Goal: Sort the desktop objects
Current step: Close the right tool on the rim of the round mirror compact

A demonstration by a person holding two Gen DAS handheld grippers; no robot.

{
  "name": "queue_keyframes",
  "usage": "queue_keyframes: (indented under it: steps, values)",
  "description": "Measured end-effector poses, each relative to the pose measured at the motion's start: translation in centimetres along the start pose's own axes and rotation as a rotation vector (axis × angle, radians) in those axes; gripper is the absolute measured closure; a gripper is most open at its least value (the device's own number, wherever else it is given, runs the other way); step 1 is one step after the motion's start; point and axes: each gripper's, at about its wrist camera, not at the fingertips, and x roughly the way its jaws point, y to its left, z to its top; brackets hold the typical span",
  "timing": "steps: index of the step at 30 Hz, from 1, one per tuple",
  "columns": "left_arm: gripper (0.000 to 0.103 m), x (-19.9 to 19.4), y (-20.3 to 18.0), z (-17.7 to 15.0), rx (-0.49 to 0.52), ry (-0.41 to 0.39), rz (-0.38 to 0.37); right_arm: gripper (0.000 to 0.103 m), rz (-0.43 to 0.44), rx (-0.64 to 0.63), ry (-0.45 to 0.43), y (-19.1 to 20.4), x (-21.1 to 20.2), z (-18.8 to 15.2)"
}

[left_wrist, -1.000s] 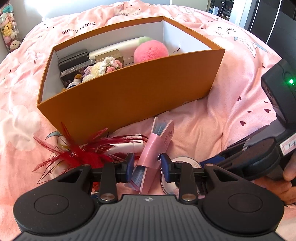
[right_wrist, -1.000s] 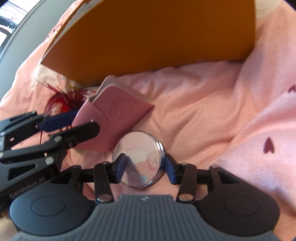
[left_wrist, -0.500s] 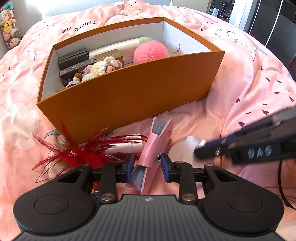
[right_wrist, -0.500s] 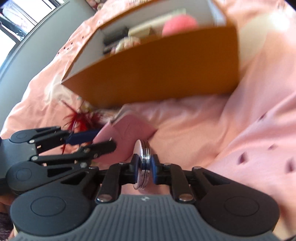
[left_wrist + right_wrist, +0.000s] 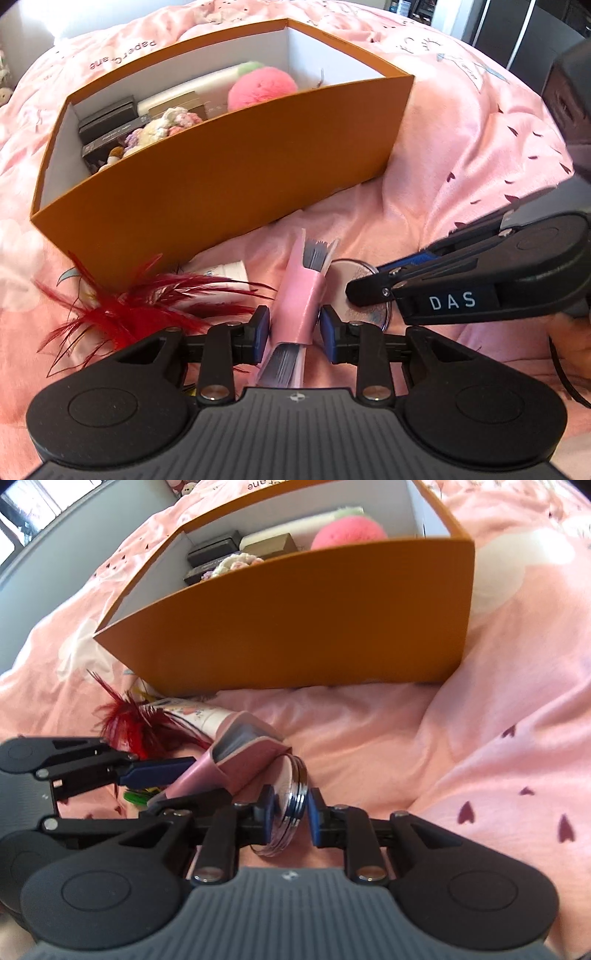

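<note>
A pink card holder (image 5: 301, 295) stands on edge on the pink bedspread. My left gripper (image 5: 293, 328) straddles it, the blue pads close on both sides with small gaps. It shows too in the right wrist view (image 5: 240, 760). A round silver compact mirror (image 5: 291, 805) stands on edge between the pads of my right gripper (image 5: 290, 812), which is closed around it with a small gap on the right. The mirror (image 5: 354, 291) shows beside the card holder in the left wrist view. The orange box (image 5: 221, 177) stands behind.
The box holds a pink pompom (image 5: 262, 90), dark cases (image 5: 110, 122), a crochet flower bunch (image 5: 166, 123) and a white tube. A red feather toy (image 5: 129, 306) and a white tube (image 5: 199, 716) lie in front of the box at the left.
My right gripper turned the mirror on edge, lifted it, then came back down beside the card holder. My left gripper stayed around the card holder and moved slightly closer.
</note>
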Motion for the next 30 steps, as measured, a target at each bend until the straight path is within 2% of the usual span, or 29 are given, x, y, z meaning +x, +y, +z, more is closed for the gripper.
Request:
queue_keyframes:
  steps: [3,5,13,18,19,25,30]
  values:
    - [0.070,0.0,0.3,0.0,-0.025,0.002,0.004,0.076,0.017,0.041,0.023,-0.6,0.3,-0.1]
    - [0.070,0.1,0.3,0.0,-0.022,0.007,0.004,0.069,0.007,0.064,0.046,-0.8,1.5,-0.2]
    - [0.070,0.1,0.6,0.0,-0.029,0.010,-0.004,0.060,0.019,0.136,0.086,-1.5,2.1,-1.0]
    - [0.070,0.1,0.6,0.2,-0.027,0.014,-0.001,0.059,0.056,0.172,0.120,-2.1,2.8,-1.2]
    - [0.070,0.1,0.6,0.2,-0.029,0.015,-0.001,0.060,0.063,0.176,0.123,-2.1,2.9,-1.2]
    - [0.070,0.2,0.6,0.1,-0.037,0.015,-0.003,0.080,0.055,0.145,0.069,-0.9,0.8,-1.5]
    - [0.071,0.2,0.8,0.0,-0.054,0.013,-0.005,0.083,0.070,0.077,0.017,1.0,-1.0,-1.4]
